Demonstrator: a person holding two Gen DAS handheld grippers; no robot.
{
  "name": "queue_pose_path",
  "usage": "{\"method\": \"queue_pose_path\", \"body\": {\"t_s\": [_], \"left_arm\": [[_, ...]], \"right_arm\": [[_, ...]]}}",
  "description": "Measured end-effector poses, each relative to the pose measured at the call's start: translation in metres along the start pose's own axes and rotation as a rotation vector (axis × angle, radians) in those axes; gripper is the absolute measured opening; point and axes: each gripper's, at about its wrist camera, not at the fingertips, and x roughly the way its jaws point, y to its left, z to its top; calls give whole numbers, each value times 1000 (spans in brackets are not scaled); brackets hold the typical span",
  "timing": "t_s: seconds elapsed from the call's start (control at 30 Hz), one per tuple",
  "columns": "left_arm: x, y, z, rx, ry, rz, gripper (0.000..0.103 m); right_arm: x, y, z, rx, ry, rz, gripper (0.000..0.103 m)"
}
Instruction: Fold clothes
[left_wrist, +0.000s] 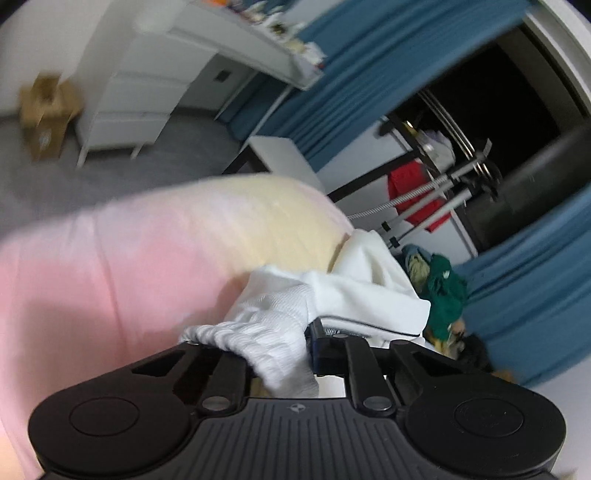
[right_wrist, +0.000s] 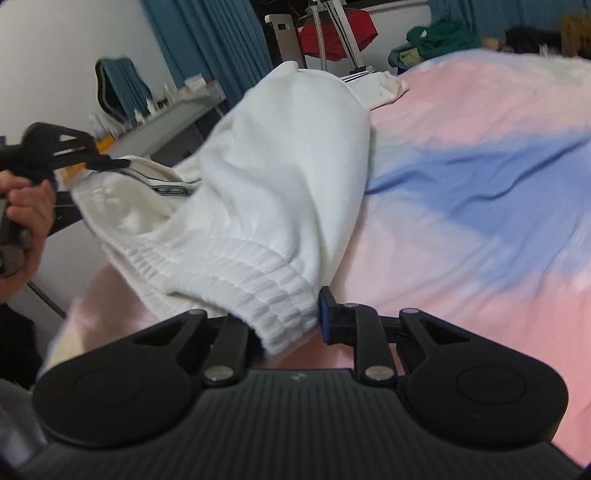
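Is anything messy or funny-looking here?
Yes. The white garment hangs bunched and twisted between the left gripper and right gripper, not flat on the bedspread. At the far end of the bed, a heap of clothes lies unfolded.

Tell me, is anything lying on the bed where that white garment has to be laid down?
Nothing visible. The white garment hangs from both sets of jaws over bare pink-and-blue bedspread; the pile of clothes sits at the far edge.
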Motion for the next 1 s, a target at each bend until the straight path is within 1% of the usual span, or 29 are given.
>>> {"method": "queue_pose_path", "body": {"t_s": [0.1,0.2,0.27,0.33,0.4,0.47,0.53,0.6,0.63,0.7,0.8,0.83,0.87,0.9,0.93,0.97,1.0], "left_arm": [[-5,-22,36,109,-31,2,12],[-7,-36,76,165,-78,32,12],[-3,-41,105,201,-117,69,12],[5,-40,128,226,-150,129,12],[26,-33,143,267,-142,188,12],[53,-19,149,284,-85,236,13],[74,3,146,271,-50,273,13],[86,21,142,249,-37,283,14],[88,28,140,240,-35,279,16],[87,39,137,233,-36,266,19],[74,54,135,225,-20,235,36],[67,60,132,222,-16,230,49],[58,65,127,218,-15,231,57],[49,69,122,213,-14,230,59],[41,68,118,214,-15,231,64],[32,68,111,225,-21,236,72],[23,67,105,235,-27,242,77]], "right_arm": [[2,21,1,11,-3,99,20],[14,52,11,10,4,205,20],[27,75,20,14,8,283,20],[44,99,28,13,27,362,20],[64,123,31,-22,57,414,20],[82,136,27,-75,70,399,20],[99,138,19,-86,101,384,21],[113,135,9,-70,141,399,23],[116,134,7,-70,148,405,23],[116,135,5,-81,146,407,27],[114,137,9,-87,162,392,35],[112,138,9,-101,165,384,37],[110,139,9,-126,162,370,41],[107,140,8,-155,151,348,45],[105,141,8,-178,140,323,47],[102,143,7,-199,129,298,50],[100,145,5,-213,120,274,52]]}}
